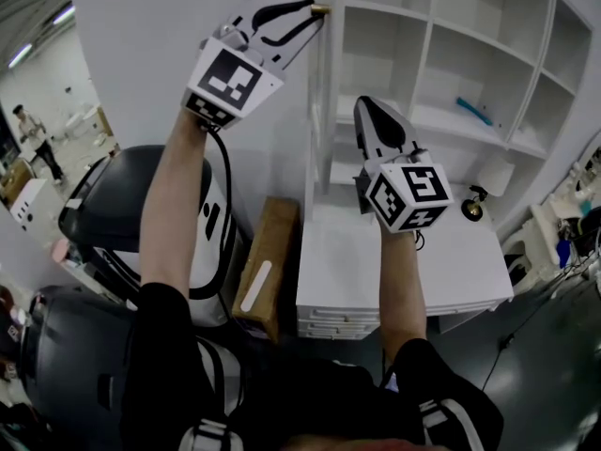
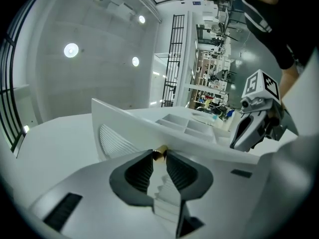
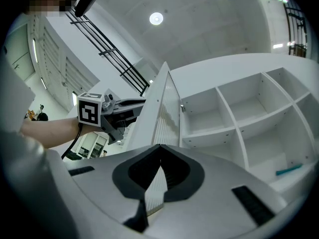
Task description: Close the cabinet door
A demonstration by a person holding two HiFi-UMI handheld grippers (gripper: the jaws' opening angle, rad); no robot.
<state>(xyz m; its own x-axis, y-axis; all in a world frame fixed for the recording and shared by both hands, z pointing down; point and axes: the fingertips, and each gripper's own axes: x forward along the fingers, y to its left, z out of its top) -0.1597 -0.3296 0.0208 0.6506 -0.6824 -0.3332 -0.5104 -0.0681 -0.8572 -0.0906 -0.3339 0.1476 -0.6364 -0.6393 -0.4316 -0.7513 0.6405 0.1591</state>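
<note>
The white cabinet (image 1: pixel 441 54) stands open, and its door (image 1: pixel 282 111) is swung out towards me, edge-on. A small brass knob (image 1: pixel 320 10) sits near the door's top edge. My left gripper (image 1: pixel 310 12) reaches up to it. In the left gripper view the knob (image 2: pixel 159 153) sits pinched between the two dark fingertips of the left gripper (image 2: pixel 159 157). My right gripper (image 1: pixel 364 104) is lower, on the shelf side of the door, with its jaws shut on nothing. In the right gripper view the right gripper (image 3: pixel 159 147) points along the door's ribbed edge (image 3: pixel 167 108).
A white drawer unit (image 1: pixel 404 271) stands under the shelves, with a small dark and brass object (image 1: pixel 472 207) on top. A blue item (image 1: pixel 470 106) lies on a shelf. A cardboard box (image 1: pixel 268 261) and a black-and-white machine (image 1: pixel 122 214) stand left of the unit.
</note>
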